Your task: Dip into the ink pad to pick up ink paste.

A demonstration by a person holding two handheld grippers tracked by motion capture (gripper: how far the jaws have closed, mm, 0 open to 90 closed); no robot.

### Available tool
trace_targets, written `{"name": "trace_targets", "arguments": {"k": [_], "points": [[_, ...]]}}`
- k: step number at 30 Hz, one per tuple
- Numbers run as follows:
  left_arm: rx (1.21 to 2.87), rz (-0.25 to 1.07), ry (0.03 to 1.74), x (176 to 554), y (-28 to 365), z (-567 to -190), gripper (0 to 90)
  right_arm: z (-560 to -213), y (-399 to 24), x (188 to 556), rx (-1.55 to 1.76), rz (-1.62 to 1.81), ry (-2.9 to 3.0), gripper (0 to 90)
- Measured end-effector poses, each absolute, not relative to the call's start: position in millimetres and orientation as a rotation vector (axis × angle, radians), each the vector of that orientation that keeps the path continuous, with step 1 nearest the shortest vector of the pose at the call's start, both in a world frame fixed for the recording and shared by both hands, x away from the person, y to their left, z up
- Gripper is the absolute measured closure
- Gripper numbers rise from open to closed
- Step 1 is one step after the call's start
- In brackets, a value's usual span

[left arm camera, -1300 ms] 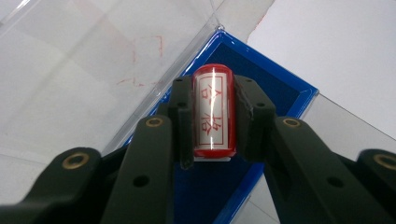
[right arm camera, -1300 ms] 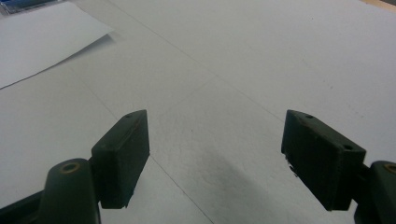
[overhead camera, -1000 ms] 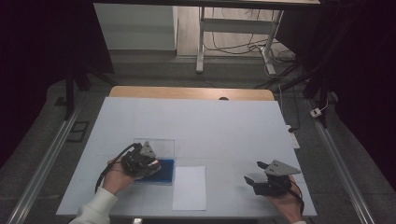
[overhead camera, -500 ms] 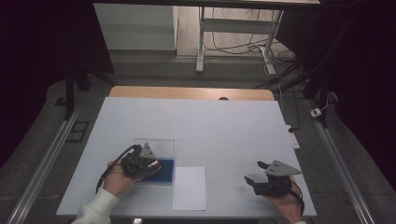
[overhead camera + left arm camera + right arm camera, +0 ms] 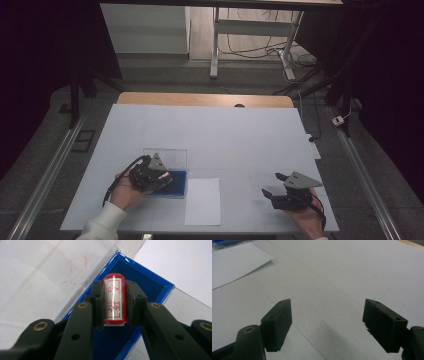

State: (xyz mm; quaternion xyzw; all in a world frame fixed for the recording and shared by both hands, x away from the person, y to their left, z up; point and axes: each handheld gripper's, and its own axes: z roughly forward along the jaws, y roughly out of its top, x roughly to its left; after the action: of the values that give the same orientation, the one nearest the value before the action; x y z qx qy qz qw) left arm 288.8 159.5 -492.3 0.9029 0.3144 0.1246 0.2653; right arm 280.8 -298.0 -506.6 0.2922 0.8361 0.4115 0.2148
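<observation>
A white-covered table point(image 5: 210, 135) carries a blue tray point(image 5: 176, 184), a white paper sheet point(image 5: 202, 201) just beside it, and a clear lid point(image 5: 170, 156) touching the tray's far edge.

Left hand-held gripper point(image 5: 113, 302) clamped; right hand-held gripper point(image 5: 327, 322) spread.

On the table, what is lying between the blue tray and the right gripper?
A white paper sheet lies between the blue tray and the right gripper, then bare table, as the high view shows.
</observation>
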Motion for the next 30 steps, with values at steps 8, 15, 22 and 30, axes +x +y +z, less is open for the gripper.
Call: {"name": "trace_targets", "arguments": {"k": [8,15,22,30], "points": [[2.395,0.286,0.849,291,168,-488,70.9,-506,-299,281,0.815,1.145,2.317,23.1],[2.340,0.301,0.836,287,174,-474,70.8,-507,-301,282,0.822,1.132,2.317,23.1],[2.282,0.358,0.828,281,181,-459,70.6,-508,-300,282,0.818,1.135,2.321,23.1],[2.259,0.371,0.837,277,183,-453,70.4,-508,-300,282,0.818,1.134,2.323,23.1]]}}
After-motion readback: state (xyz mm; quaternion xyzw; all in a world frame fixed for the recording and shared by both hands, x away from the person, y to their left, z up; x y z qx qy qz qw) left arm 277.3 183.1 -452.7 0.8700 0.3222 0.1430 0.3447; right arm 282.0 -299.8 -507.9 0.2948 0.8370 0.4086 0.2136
